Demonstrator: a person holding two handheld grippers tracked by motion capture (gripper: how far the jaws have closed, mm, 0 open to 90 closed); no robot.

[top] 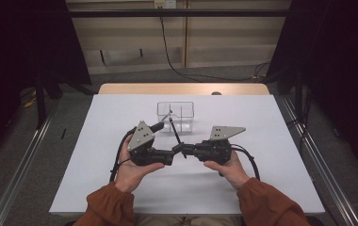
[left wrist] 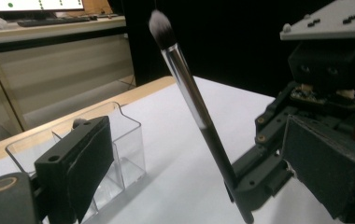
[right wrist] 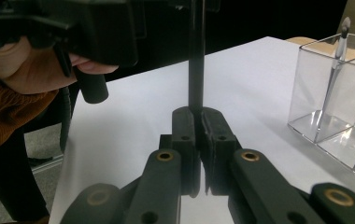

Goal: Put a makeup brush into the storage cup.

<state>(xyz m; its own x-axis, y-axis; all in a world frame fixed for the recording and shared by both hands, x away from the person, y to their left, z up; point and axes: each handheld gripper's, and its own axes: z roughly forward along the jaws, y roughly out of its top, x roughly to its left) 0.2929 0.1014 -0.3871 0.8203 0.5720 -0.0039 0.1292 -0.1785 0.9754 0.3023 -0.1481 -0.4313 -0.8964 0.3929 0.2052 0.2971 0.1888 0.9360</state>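
At the left of centre in the high view the left gripper (top: 167,155) sits in the person's hand with its jaws spread and nothing pressed between them. In its own view the two pads stand wide apart at the lower left and lower right, and the brush (left wrist: 189,98) rises through the gap without touching either. No grip there, so any support from that side is, as I read it, absent.

Move right to the middle of the high view: the brush (top: 176,134) slants up and back toward the organiser (top: 175,116) at upper centre. The right gripper (top: 184,149) is clamped on the low end of the handle; in the right gripper view its jaws meet tight round the dark stem at centre frame.

The risk I see is that long lever. Held only near its end, the brush could pivot in the pads, or slip out if the wrist tilts. Its tip is near the organiser's rim, so a careless push could knock the clear box or clash with the brush already standing in it (right wrist: 334,70).
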